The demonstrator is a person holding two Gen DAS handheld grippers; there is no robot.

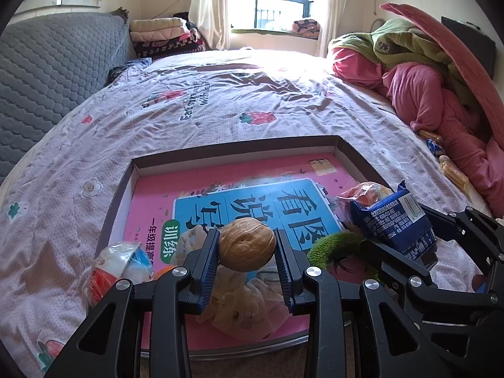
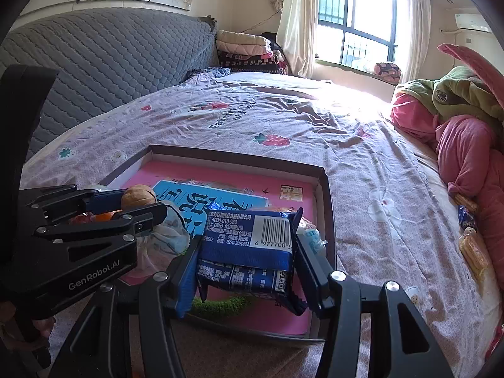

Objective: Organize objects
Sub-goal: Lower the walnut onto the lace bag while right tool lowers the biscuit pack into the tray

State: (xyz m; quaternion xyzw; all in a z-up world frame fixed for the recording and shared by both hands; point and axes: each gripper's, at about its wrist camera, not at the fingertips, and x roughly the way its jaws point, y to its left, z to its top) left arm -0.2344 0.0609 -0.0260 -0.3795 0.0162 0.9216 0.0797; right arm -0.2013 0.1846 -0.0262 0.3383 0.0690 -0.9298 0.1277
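Observation:
My left gripper [image 1: 247, 249] is shut on a brown walnut [image 1: 247, 244] and holds it above a shallow box [image 1: 236, 148] with a pink book [image 1: 176, 189] in its bottom. The walnut also shows in the right wrist view [image 2: 138, 197]. My right gripper [image 2: 245, 252] is shut on a blue snack packet [image 2: 249, 239] above the box's right side [image 2: 324, 208]; the packet shows in the left wrist view [image 1: 393, 220]. Wrapped snacks [image 1: 119, 261], a clear bag [image 1: 242, 308] and a green fuzzy object [image 1: 334, 245] lie in the box.
The box lies on a bed with a pink strawberry-print sheet [image 1: 220, 100]. A grey quilted headboard [image 1: 53, 69] is at left. Pink and green bedding [image 1: 425, 88] is piled at right, with small snacks [image 1: 453, 170] beside it. Folded blankets [image 1: 163, 37] sit by the window.

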